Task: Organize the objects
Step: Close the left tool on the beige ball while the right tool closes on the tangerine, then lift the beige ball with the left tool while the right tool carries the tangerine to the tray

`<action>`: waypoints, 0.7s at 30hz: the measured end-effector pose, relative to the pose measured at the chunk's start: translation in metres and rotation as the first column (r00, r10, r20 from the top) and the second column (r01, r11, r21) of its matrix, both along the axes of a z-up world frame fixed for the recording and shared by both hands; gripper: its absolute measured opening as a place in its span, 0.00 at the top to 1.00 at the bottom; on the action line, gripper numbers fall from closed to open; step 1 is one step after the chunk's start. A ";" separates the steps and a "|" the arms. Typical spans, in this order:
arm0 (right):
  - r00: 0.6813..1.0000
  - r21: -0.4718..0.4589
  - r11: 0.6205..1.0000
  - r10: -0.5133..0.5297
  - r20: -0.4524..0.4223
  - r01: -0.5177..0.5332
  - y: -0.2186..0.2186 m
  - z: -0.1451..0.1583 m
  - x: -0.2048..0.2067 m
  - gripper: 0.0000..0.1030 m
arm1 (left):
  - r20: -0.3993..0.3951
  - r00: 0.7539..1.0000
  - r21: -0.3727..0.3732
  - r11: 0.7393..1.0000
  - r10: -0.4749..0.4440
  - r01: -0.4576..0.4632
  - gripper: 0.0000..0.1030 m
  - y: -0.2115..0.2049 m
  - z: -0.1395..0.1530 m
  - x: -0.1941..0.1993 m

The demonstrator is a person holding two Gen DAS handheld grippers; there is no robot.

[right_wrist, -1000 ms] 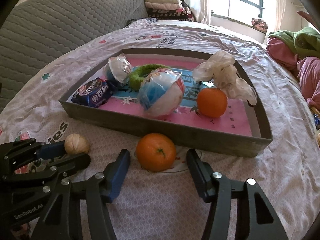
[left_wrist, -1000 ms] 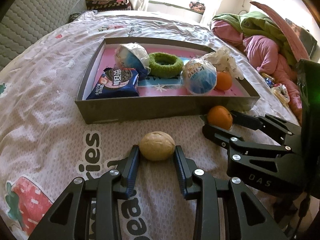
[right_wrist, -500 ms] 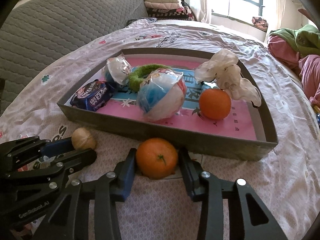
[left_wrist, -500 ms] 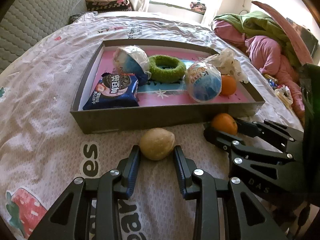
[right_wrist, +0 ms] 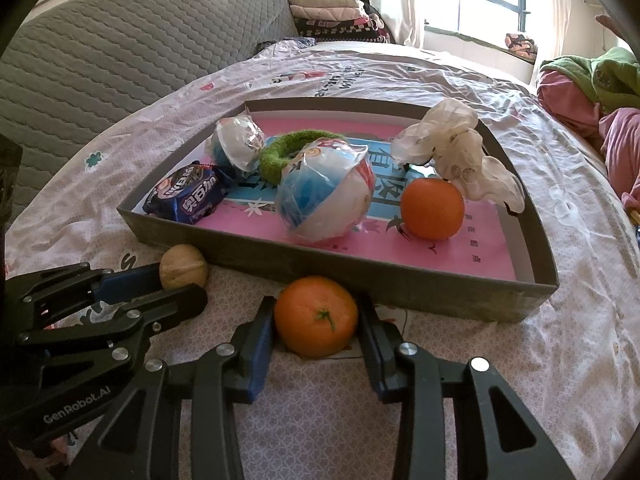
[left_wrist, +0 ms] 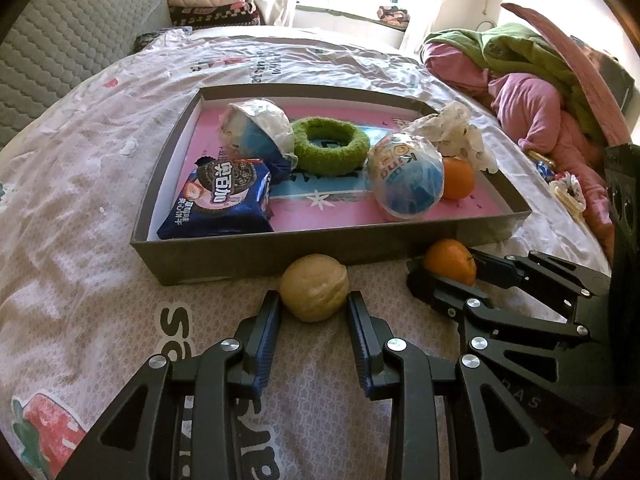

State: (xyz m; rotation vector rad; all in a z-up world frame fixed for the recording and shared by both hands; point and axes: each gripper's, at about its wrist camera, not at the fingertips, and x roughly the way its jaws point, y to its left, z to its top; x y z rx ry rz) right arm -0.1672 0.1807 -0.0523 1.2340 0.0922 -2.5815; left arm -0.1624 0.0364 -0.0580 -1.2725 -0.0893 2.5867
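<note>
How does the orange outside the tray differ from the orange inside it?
The outside orange lies on the bedsheet against the tray's near wall; the inside orange sits on the tray's pink floor. The outside one is between the right tongs, which are closing on it; the inside one is untouched, beside a crumpled plastic bag. The outside one shows its stem. Both are round and similar in colour.
</note>
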 end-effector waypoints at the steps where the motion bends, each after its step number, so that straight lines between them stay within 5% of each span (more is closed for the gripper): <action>1: 1.000 -0.001 1.000 0.000 0.000 0.000 0.000 0.000 0.000 0.61 | -0.001 1.000 0.001 1.000 0.000 0.000 0.67 0.000 0.000 0.000; 21: 1.000 -0.026 1.000 -0.008 -0.007 0.008 0.004 0.005 0.003 0.62 | -0.029 1.000 0.022 1.000 -0.010 0.011 0.67 0.005 0.007 0.004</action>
